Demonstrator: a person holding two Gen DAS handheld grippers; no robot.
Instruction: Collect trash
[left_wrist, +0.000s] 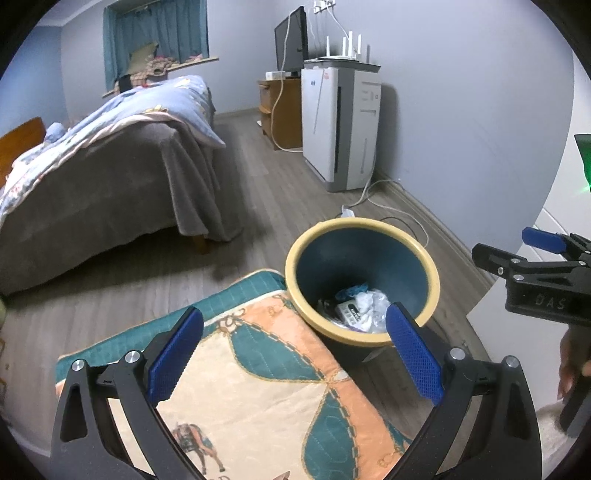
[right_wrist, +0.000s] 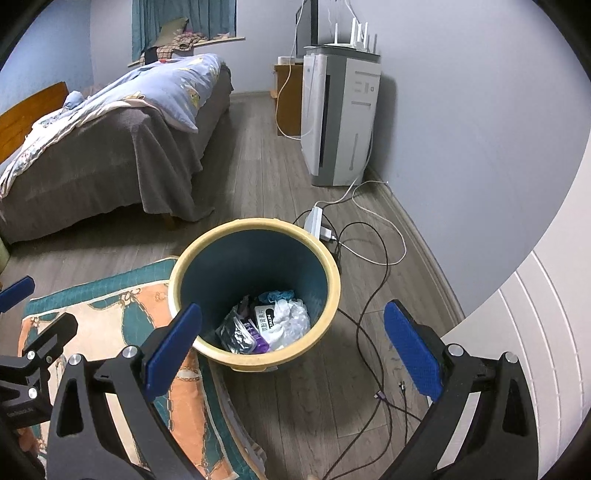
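A round bin (right_wrist: 327, 258) with a cream rim and dark blue inside stands on the wood floor; in the left wrist view the bin (left_wrist: 428, 266) is ahead and to the right. Inside it lies trash (right_wrist: 271, 325): crumpled white plastic, a dark wrapper, a small printed box, something blue; the trash (left_wrist: 360, 304) shows in both views. My right gripper (right_wrist: 293, 349) hovers open above the bin's near rim, empty. My left gripper (left_wrist: 295, 352) is open and empty over a patterned mat (left_wrist: 266, 387), its right pad near the bin's rim.
A bed (left_wrist: 110, 166) with a grey cover and blue quilt stands at left. A white appliance (right_wrist: 338, 114) with a router on top stands by the wall. A power strip (right_wrist: 316, 221) and loose cables (right_wrist: 373, 295) lie on the floor right of the bin.
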